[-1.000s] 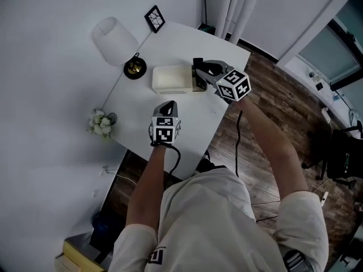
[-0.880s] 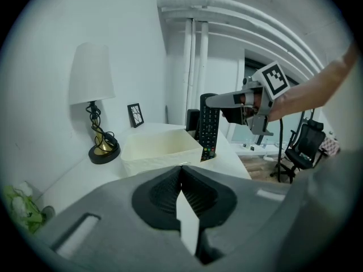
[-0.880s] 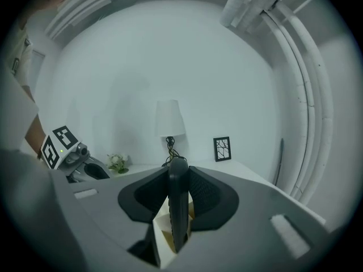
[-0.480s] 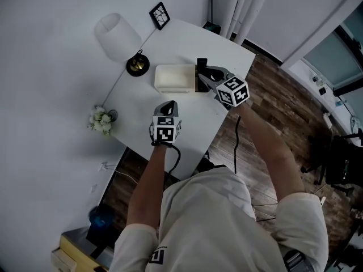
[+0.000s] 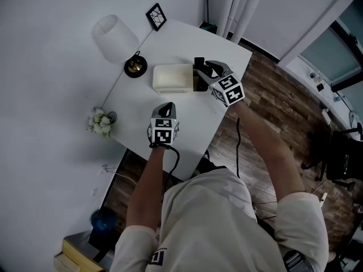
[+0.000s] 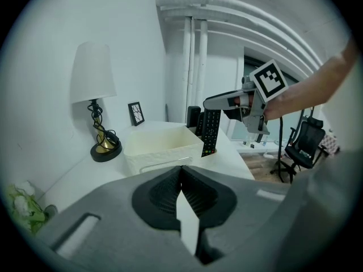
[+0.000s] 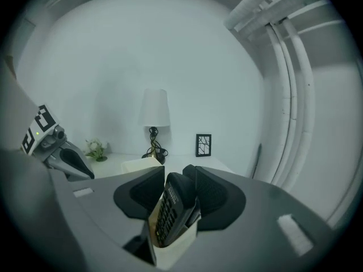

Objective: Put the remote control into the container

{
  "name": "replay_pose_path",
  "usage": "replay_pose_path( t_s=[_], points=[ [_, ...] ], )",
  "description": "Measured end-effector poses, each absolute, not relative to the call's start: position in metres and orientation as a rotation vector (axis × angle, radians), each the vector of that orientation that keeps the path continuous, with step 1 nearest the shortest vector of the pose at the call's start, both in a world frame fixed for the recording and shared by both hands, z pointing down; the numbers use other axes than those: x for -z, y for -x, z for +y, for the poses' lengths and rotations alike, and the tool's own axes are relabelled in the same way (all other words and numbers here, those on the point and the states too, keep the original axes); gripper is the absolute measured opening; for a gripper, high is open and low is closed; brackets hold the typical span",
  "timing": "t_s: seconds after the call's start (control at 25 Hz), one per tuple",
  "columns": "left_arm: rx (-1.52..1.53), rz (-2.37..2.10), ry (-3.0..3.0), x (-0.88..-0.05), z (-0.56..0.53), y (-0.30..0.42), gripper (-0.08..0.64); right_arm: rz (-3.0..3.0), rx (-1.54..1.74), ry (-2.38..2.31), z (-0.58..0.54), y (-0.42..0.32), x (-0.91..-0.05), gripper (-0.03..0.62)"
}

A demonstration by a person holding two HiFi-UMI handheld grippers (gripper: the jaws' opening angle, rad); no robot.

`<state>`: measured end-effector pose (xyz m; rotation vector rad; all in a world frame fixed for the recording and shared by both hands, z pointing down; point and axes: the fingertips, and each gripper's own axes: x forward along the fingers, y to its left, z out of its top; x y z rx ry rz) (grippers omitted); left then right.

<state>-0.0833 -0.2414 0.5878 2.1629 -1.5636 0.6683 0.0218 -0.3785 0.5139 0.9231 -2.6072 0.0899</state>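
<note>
A black remote control (image 7: 170, 208) stands on end in a small cream container (image 7: 170, 249), with a second dark remote behind it. My right gripper (image 7: 176, 190) straddles the remote. Its jaws have just been opening, its pads stand off the remote, and it is open. In the head view the remote (image 5: 198, 63) pokes up at the right end of a larger cream box (image 5: 171, 78), with the right gripper (image 5: 200, 75) around it. The left gripper view shows the remote (image 6: 211, 131) upright beside the box (image 6: 161, 146). My left gripper (image 5: 168, 109) hovers shut and empty over the near table.
A white-shaded lamp (image 5: 115, 37) with a dark round base (image 5: 135, 67) stands left of the box. A small picture frame (image 5: 155, 17) is at the back and a posy of flowers (image 5: 101, 123) at the left edge. The white table (image 5: 193, 123) ends close behind the grippers, above wooden floor.
The right gripper has sunk slightly and tipped around the upright remote, and its jaws stand wider apart. The left gripper has stayed put.
</note>
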Motion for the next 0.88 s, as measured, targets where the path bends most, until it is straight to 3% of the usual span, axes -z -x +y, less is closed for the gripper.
replay_pose_path(
  t_s=[0.4,0.48,0.56,0.88],
  points=[
    [-0.625,-1.514,-2.207,-0.584,-0.22,0.067,0.006,-2.6,-0.142,-1.115,-0.363,-0.053,-0.481,0.145],
    [-0.58,-1.501,-2.241,-0.576,-0.217,0.058,0.005,-2.585,-0.201,-1.183,-0.352,-0.059,-0.484,0.041],
    [-0.566,-1.493,-2.267,-0.572,-0.216,0.053,0.005,-2.565,-0.273,-1.259,-0.34,-0.063,-0.492,-0.002],
    [-0.564,-1.462,-2.315,-0.562,-0.202,0.055,0.006,-2.427,-0.499,-1.237,-0.271,-0.05,-0.546,-0.002]
  ],
)
